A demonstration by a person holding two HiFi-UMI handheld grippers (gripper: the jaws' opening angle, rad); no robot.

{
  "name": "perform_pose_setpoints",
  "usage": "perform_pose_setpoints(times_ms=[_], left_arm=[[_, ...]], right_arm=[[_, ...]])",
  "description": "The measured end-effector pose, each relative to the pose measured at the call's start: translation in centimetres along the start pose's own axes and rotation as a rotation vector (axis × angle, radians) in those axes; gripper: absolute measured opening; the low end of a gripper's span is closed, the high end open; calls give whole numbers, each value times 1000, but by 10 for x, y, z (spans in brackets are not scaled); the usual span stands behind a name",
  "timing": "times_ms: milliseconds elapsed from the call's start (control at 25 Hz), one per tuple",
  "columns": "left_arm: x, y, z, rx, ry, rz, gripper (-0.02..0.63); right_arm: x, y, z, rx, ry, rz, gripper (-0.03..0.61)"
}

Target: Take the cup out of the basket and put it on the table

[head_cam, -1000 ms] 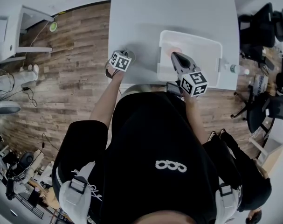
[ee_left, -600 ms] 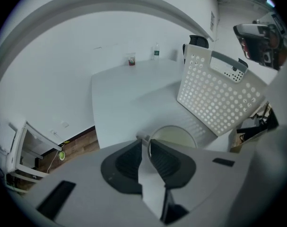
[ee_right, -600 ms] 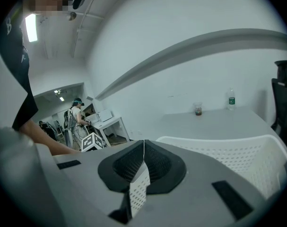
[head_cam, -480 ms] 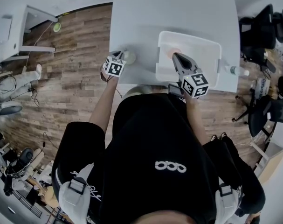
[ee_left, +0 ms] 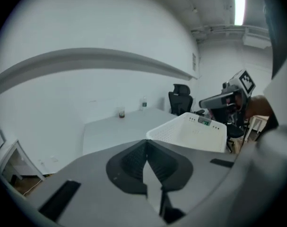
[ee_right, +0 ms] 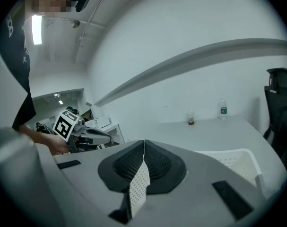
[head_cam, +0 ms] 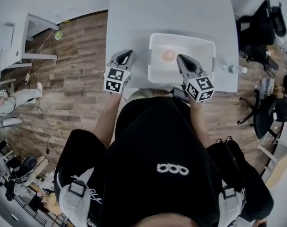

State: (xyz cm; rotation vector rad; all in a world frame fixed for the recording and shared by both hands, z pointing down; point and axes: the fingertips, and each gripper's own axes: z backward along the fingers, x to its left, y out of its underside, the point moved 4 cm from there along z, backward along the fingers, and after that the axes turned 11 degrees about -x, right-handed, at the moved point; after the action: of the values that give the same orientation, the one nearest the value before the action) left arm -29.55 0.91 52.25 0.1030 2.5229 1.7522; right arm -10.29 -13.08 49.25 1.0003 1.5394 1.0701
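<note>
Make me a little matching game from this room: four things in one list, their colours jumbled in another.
Things:
1 basket
2 office chair
3 floor
4 round thing in the basket

Colours:
A orange-pink
B brown wood
C white
D black

Pairs: 1-C, 2-D, 3-B, 4-A

To my left lies a wood-plank floor (head_cam: 77, 84), with a white desk (head_cam: 11, 44) and a small green round thing (head_cam: 58, 34) beside it. Black office chairs (head_cam: 259, 27) crowd my right. Far ahead, a small glass (ee_right: 191, 119) with dark dregs stands near a water bottle (ee_right: 223, 110).
</note>
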Motion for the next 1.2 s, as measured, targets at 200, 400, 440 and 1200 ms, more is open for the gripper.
perform_pose_setpoints(times_ms=[200, 400, 440, 1200], left_arm=[[-61, -55, -27, -120, 103, -35, 8], [-114, -83, -55, -172, 204, -49, 8], [-123, -86, -59, -179, 220, -43, 8], [-191, -103, -86, -196, 368, -43, 8]], right_arm=[[-32, -12, 44, -32, 49, -2, 26], [-67, -17, 94, -56, 132, -7, 26], [-74, -17, 104, -59, 148, -9, 26], [-113, -9, 172, -93, 272, -60, 26]])
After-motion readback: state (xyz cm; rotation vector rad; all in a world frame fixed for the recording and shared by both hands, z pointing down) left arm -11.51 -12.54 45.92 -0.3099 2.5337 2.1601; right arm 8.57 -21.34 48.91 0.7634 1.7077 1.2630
